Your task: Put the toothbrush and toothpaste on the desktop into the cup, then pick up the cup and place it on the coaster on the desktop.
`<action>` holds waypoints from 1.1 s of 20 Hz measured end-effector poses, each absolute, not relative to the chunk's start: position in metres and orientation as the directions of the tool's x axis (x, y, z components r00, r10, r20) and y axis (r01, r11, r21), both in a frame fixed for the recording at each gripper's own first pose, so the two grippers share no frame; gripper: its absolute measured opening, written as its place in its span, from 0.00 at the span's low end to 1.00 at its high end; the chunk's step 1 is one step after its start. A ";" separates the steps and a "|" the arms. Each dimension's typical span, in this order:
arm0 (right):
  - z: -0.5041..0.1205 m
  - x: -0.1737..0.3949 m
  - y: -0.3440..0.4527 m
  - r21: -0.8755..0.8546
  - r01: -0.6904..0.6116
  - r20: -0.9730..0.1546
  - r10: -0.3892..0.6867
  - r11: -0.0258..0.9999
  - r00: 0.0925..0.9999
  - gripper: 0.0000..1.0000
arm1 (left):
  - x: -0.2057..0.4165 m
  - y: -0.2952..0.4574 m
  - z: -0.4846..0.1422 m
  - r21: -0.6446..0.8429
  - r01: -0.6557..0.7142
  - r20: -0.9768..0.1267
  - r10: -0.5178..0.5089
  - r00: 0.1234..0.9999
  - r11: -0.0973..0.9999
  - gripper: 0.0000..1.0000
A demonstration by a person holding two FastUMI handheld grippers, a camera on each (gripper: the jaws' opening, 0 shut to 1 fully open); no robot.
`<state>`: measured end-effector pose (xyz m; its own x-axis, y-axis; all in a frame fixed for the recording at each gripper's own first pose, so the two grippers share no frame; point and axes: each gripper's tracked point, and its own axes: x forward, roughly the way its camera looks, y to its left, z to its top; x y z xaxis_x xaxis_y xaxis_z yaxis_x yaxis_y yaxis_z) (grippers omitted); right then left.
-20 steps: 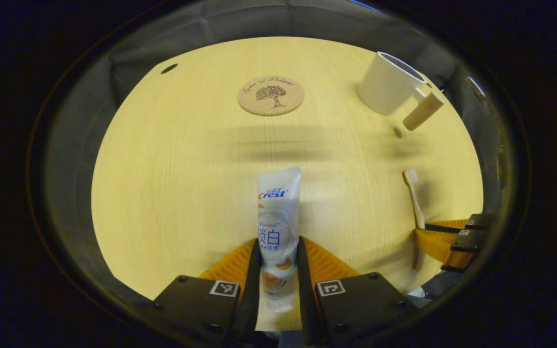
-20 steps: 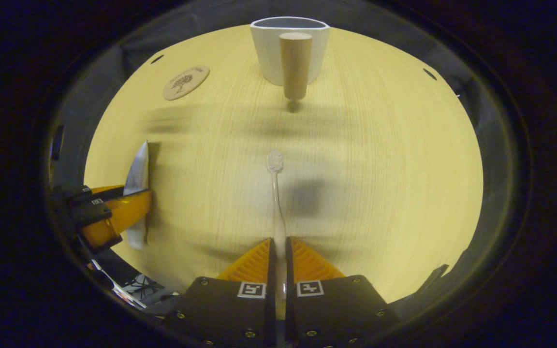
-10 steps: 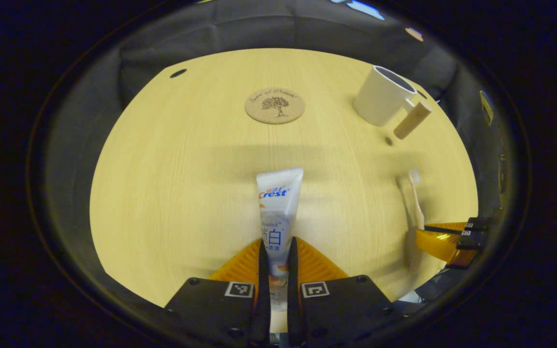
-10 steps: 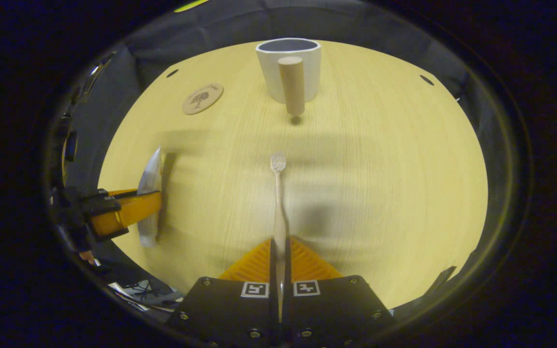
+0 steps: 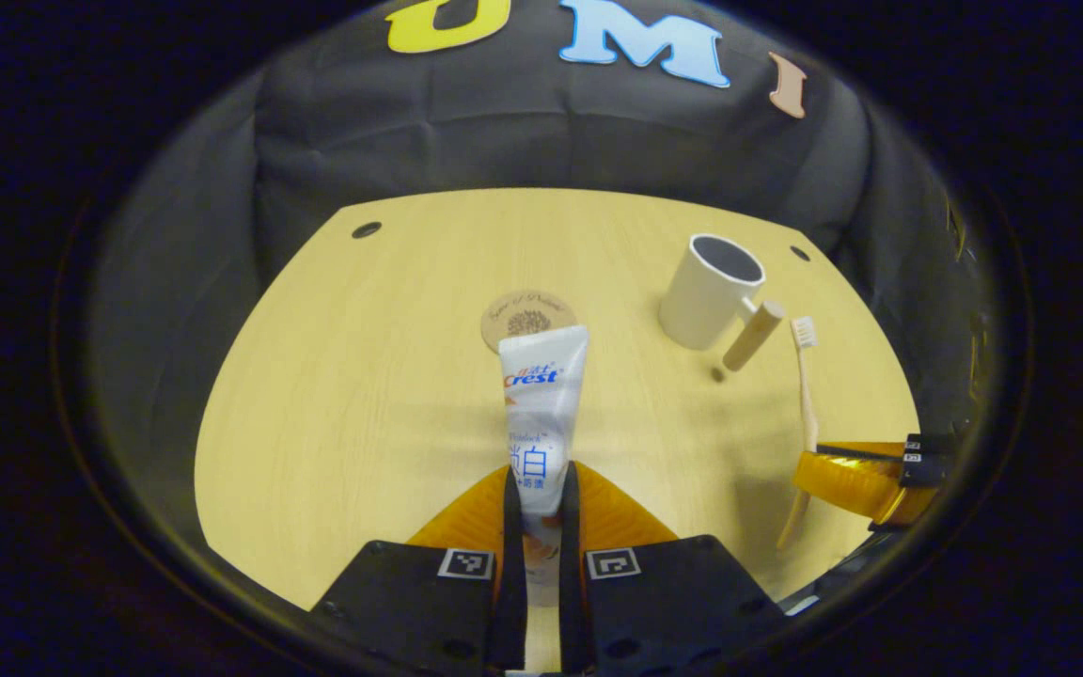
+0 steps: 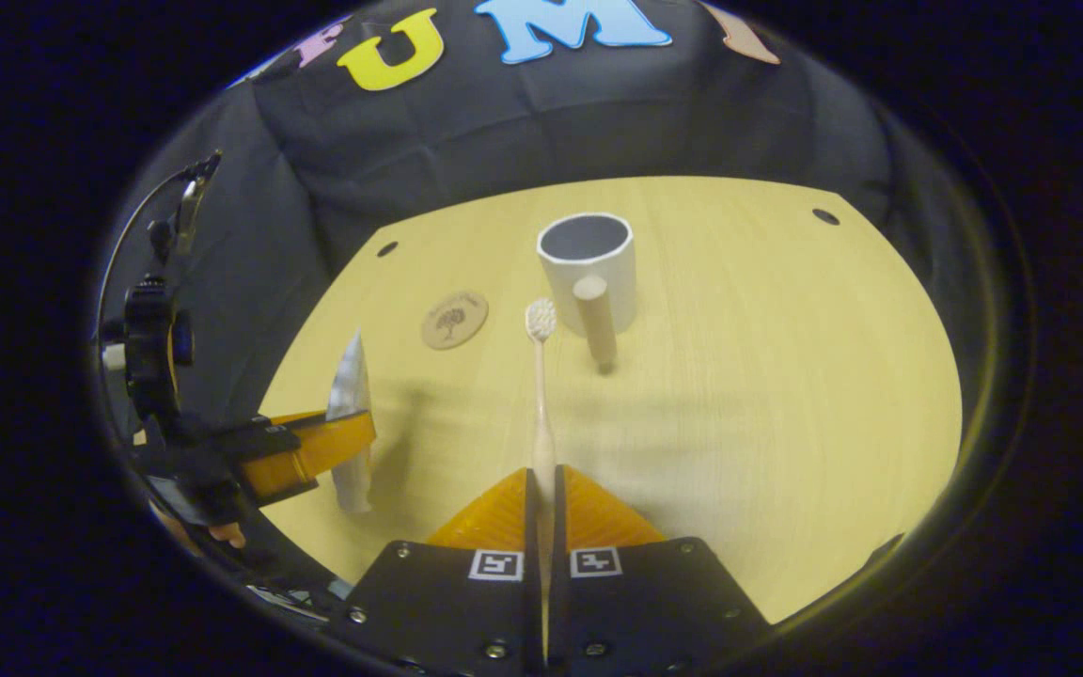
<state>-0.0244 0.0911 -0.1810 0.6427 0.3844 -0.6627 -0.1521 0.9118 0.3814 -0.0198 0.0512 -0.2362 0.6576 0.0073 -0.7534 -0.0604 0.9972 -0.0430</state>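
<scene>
Carrying both items, lifted off the desktop: left gripper [image 5: 539, 489] clenched on toothpaste tube [image 5: 541, 404], right gripper [image 6: 541, 489] clenched on toothbrush [image 6: 541, 395]. White cup [image 6: 588, 273] upper centre, empty; cork coaster [image 6: 454, 319] to its left. Next, probably: tip each over the cup mouth, release.

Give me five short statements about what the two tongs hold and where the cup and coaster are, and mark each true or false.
1. The left tongs are shut on the white toothpaste tube. True.
2. The right tongs are open and hold nothing. False: they are shut on the pale slim toothbrush.
3. The white cup with a wooden handle stands upright on the light wooden desktop. True.
4. The cup sits on the round cork coaster. False: the coaster lies apart from it, bare.
5. The toothbrush is already in the cup. False: it is in the right tongs, outside the cup.
</scene>
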 end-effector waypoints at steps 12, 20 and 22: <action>-0.082 0.066 0.083 0.309 -0.233 -0.355 0.339 0.922 0.871 0.04 | 0.049 0.057 -0.154 -0.115 -0.074 -0.507 0.006 0.862 0.991 0.22; -0.050 0.128 0.075 0.231 -0.235 -0.195 0.282 0.944 0.940 0.04 | 0.064 0.060 -0.125 -0.147 -0.084 -0.429 0.013 0.903 0.986 0.21; -0.052 0.145 0.071 0.196 -0.222 -0.178 0.257 0.955 0.950 0.04 | 0.063 0.060 -0.121 -0.155 -0.086 -0.422 0.013 0.906 0.984 0.21</action>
<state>0.1454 0.0708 -0.0524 0.9499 0.2568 -0.1782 -0.2216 0.9553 0.1956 0.0632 0.0603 -0.1211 0.9063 0.0132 -0.4224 -0.0864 0.9842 -0.1547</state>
